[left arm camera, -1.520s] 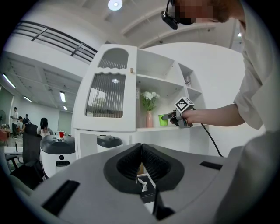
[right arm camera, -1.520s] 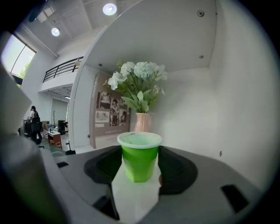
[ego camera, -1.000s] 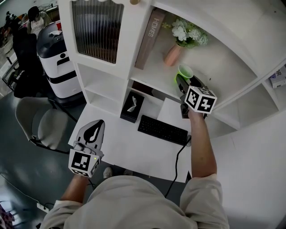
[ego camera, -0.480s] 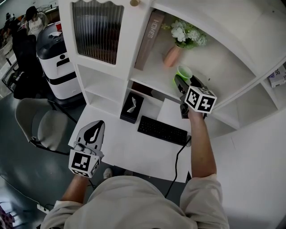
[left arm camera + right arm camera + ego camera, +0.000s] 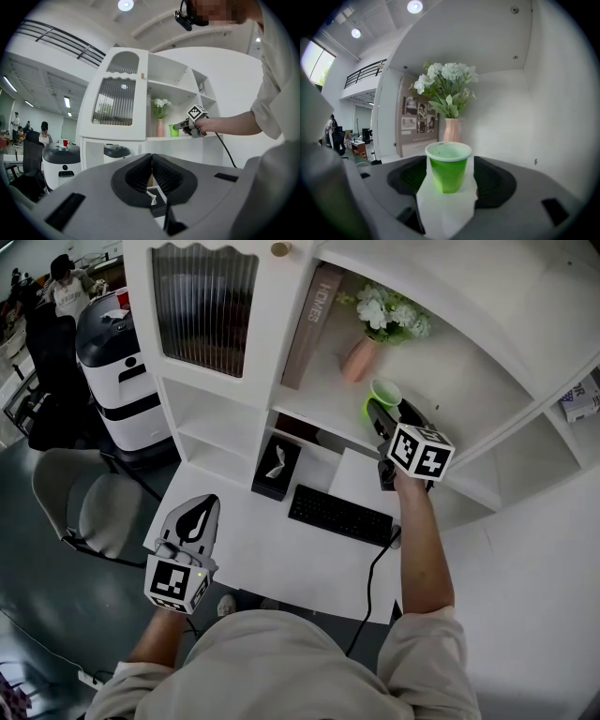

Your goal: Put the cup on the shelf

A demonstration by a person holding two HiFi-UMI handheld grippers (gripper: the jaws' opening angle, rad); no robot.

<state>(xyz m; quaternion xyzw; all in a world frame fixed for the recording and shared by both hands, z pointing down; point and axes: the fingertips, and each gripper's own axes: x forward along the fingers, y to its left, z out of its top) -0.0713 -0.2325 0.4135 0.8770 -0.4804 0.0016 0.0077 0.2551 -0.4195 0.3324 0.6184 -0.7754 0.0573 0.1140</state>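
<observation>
A green cup [image 5: 448,171] stands upright on the white shelf [image 5: 448,381], in front of a pink vase of white flowers [image 5: 451,130]. My right gripper [image 5: 450,180] reaches onto the shelf with a jaw on either side of the cup. Its jaws are closing slightly, and a gap shows on both sides, so the pads do not touch the cup. From the head view the cup [image 5: 385,393] sits just beyond the right gripper [image 5: 390,411]. My left gripper [image 5: 192,519] hangs low over the desk's left end, shut and empty, its pads [image 5: 151,169] pressed together.
A tall book [image 5: 314,324] leans at the shelf's left end. Below the shelf, the desk [image 5: 244,540] carries a black keyboard [image 5: 342,514] and a black tissue box [image 5: 278,465]. A grey chair [image 5: 80,498] and a white machine [image 5: 117,352] stand to the left.
</observation>
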